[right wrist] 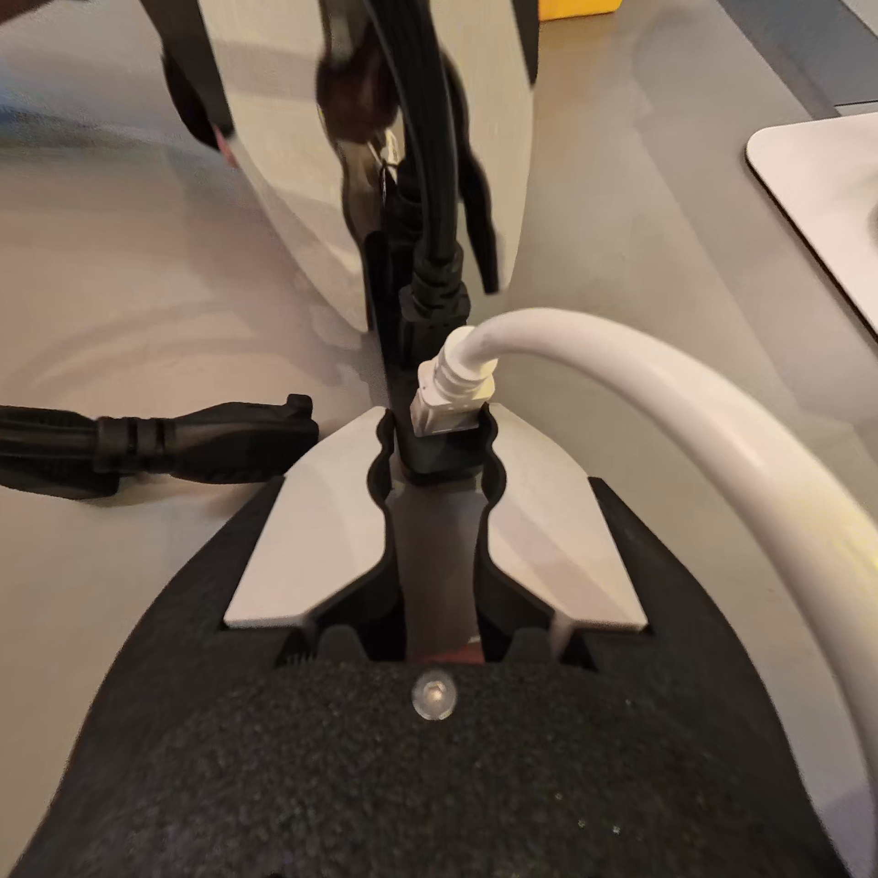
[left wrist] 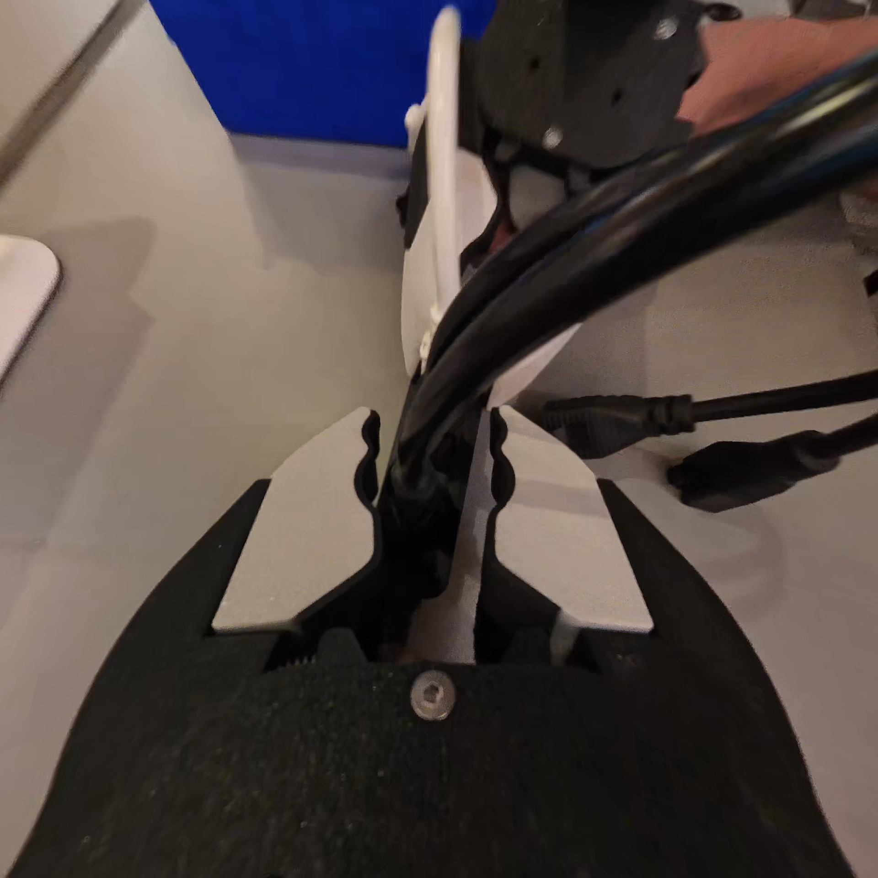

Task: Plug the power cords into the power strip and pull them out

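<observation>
Plugging looks underway: black cord plug (left wrist: 418,484) is clamped in the left gripper (left wrist: 434,427) jaws, power strip (right wrist: 437,446) is pinched by the right gripper (right wrist: 437,420) at 12 o'clock, two spare plugs (left wrist: 613,423) left on the worktop (left wrist: 190,380), careful alignment needed next.

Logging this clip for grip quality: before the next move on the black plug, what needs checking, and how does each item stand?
1. Right gripper bracing the power strip: ok, its fingers close on the strip's end.
2. Left gripper grip on the black plug: cannot tell, a pale gap shows on one side.
3. Black plug seated in the strip: cannot tell, the joint is hidden.
4. White cord clear of the left gripper: ok, it arcs off sideways.
5. Loose black plugs out of the way: ok, they lie apart on the table.
</observation>
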The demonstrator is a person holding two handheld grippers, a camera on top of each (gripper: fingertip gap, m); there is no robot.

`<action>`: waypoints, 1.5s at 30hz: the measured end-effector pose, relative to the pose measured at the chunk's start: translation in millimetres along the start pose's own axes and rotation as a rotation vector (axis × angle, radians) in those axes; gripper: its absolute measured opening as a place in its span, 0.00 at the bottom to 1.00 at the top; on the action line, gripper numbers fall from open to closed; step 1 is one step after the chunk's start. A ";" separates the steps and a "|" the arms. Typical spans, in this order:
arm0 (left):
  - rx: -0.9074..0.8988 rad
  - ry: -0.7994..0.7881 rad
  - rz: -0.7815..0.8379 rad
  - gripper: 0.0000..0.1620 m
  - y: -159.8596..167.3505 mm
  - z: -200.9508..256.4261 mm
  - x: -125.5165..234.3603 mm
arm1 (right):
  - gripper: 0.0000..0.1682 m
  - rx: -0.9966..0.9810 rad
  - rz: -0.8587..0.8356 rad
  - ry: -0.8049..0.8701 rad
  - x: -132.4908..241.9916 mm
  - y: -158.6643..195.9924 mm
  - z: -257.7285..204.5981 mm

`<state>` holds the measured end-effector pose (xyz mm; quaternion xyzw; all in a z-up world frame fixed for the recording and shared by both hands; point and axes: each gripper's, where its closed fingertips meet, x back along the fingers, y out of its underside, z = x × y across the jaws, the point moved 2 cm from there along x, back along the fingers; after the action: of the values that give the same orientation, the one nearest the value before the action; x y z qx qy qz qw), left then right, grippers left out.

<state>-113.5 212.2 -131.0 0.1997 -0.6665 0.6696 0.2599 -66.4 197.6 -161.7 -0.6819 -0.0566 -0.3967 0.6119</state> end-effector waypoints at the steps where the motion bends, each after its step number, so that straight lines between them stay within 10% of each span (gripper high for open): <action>1: -0.039 -0.011 0.000 0.27 -5.4 2.3 3.9 | 0.20 0.001 0.006 -0.012 -0.1 -0.8 -0.6; 14: -0.168 0.014 -0.031 0.10 -26.3 4.2 -25.1 | 0.16 0.011 0.041 -0.001 -1.2 -5.3 1.6; 45: -0.078 0.064 0.196 0.07 -28.9 7.8 -22.1 | 0.17 -0.015 0.026 -0.040 -0.3 -0.4 -1.7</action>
<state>-79.0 201.9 -121.5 0.1016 -0.6997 0.6715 0.2217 -67.6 196.4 -161.7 -0.6951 -0.0571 -0.3755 0.6104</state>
